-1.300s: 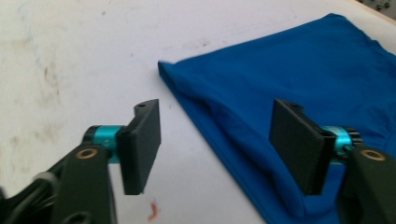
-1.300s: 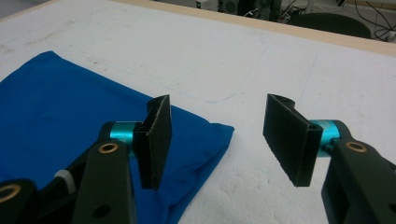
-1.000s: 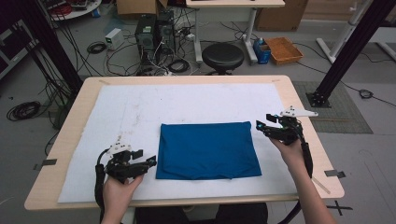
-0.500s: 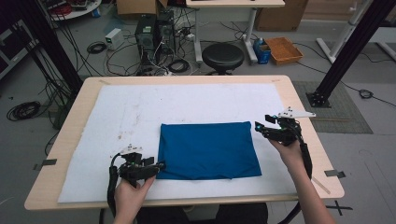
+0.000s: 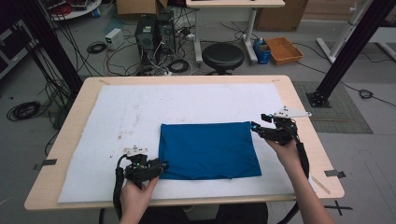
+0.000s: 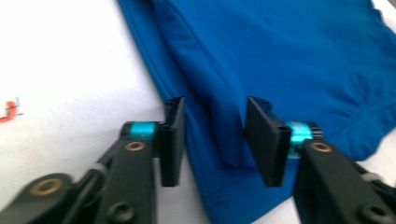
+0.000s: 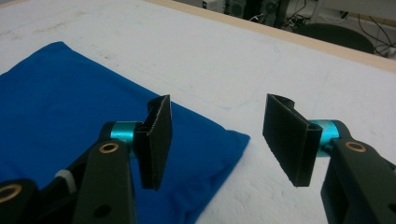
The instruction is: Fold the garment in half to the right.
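White sheet [image 5: 140, 112] spread over wooden bench [image 5: 303, 116], folded blue cloth [image 5: 208, 150] flat on it toward the near edge.

From above: left tongs [image 5: 161, 165] down at the cloth's near left corner, right tongs [image 5: 256, 128] at its far right corner, both hands [image 5: 135, 198] entering from the near side. Gap between the pads too small to judge there.

Seen closer in the left gripper view: left tongs [image 6: 214, 135] half open, straddling the cloth's [image 6: 280, 60] hemmed edge, a raised fold of fabric between the pads [image 6: 173, 135], no clear pinch yet; jaws just been closing. Small red mark on the sheet [image 6: 9, 109] off to one side.

Seen closer in the right gripper view: right tongs [image 7: 217, 140] wide apart, nothing gripped, one pad over the cloth's [image 7: 70, 121] corner, the other over bare sheet [image 7: 233, 60].

Compared with a second ago: left hand shifted in from the bare sheet to the cloth's corner and lower; right hand much where it was; cloth unmoved.

Around: black stool [image 5: 222, 56], computer towers [image 5: 152, 35] and tangled cables on the floor beyond the bench, orange tray [image 5: 282, 49], black frame posts at both sides. Nothing lying between tongs and cloth.
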Available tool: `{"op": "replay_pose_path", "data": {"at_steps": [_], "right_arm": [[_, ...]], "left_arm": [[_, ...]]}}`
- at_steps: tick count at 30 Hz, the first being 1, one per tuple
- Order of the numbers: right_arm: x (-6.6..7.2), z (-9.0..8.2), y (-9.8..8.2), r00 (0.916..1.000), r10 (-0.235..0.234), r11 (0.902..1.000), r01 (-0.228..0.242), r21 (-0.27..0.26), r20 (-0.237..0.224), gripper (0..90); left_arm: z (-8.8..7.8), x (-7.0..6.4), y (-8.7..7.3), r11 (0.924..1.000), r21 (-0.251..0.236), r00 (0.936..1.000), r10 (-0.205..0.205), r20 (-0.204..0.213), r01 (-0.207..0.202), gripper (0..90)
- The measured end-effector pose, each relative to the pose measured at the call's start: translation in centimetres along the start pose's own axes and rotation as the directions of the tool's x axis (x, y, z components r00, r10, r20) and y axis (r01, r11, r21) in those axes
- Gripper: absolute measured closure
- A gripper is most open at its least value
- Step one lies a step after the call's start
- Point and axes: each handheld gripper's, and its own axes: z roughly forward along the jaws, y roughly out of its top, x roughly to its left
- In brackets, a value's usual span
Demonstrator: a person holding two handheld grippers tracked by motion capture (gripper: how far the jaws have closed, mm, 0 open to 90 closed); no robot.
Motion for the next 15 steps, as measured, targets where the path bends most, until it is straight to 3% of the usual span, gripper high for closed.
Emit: {"op": "replay_pose_path", "data": {"at_steps": [2, 6, 10, 15], "right_arm": [[0.7, 0.5, 0.6, 0.9996, -0.023, 0.9997, 0.023, -0.004, -0.017, 42.6], [3.1, 2.4, 2.0, 0.9958, -0.063, 0.9979, 0.064, 0.013, -0.066, 42.7], [4.5, 3.8, 2.8, 0.9943, -0.065, 0.9976, 0.067, 0.015, -0.085, 44.7], [6.7, 6.9, 4.7, 0.9921, -0.056, 0.9969, 0.062, 0.049, -0.112, 47.5]], "left_arm": [[0.1, 0.0, -0.1, 1.0000, 0.000, 1.0000, -0.004, 0.007, 0.004, 67.2], [0.3, -0.4, -0.1, 0.9999, -0.004, 0.9999, 0.012, -0.003, -0.012, 68.5], [0.3, -0.5, -0.1, 0.9997, -0.006, 0.9997, 0.024, -0.010, -0.024, 68.9], [0.4, -0.6, -0.2, 0.9992, -0.010, 0.9992, 0.038, -0.015, -0.038, 72.6]]}}
